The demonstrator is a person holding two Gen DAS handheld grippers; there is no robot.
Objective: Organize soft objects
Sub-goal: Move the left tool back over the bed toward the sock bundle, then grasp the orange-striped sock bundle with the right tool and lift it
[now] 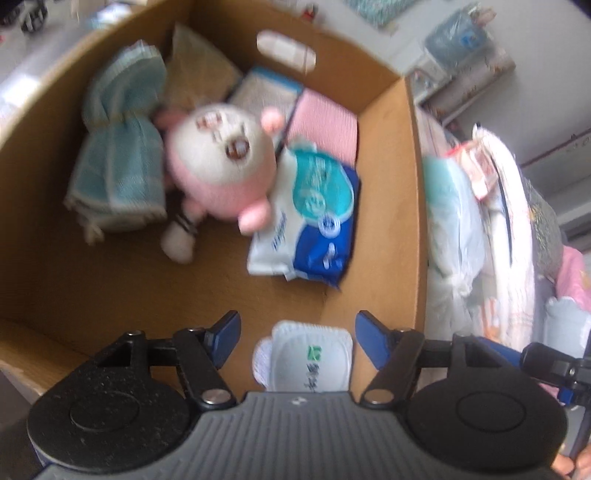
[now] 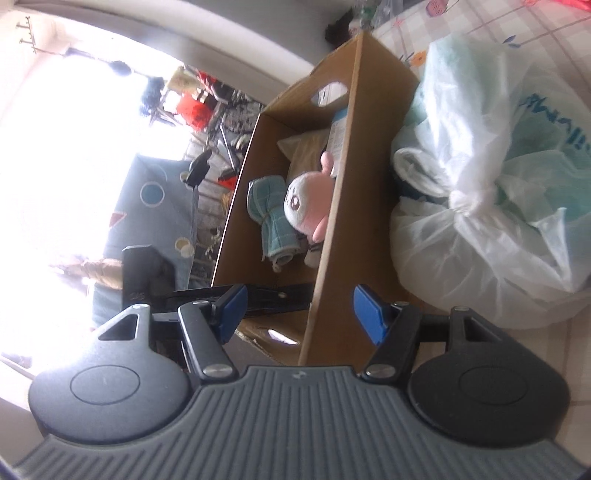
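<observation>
A cardboard box (image 1: 388, 192) holds a pink and white plush toy (image 1: 218, 166), a rolled teal towel (image 1: 118, 140), a beige pillow (image 1: 199, 74), a pink cloth (image 1: 325, 125) and a blue and white wipes pack (image 1: 314, 218). My left gripper (image 1: 297, 339) is open above the box's near end. A small white packet (image 1: 310, 354) lies between its fingers, untouched by either. My right gripper (image 2: 297, 314) is open and empty beside the box (image 2: 343, 206), over its side wall. The plush (image 2: 306, 206) and towel (image 2: 273, 218) show there too.
A knotted white plastic bag (image 2: 491, 206) with teal contents lies right of the box on a patterned cloth (image 2: 480, 29). More bags and bedding (image 1: 491, 229) lie beside the box. A bright window (image 2: 74, 147) and a blue sheet (image 2: 159, 206) are to the left.
</observation>
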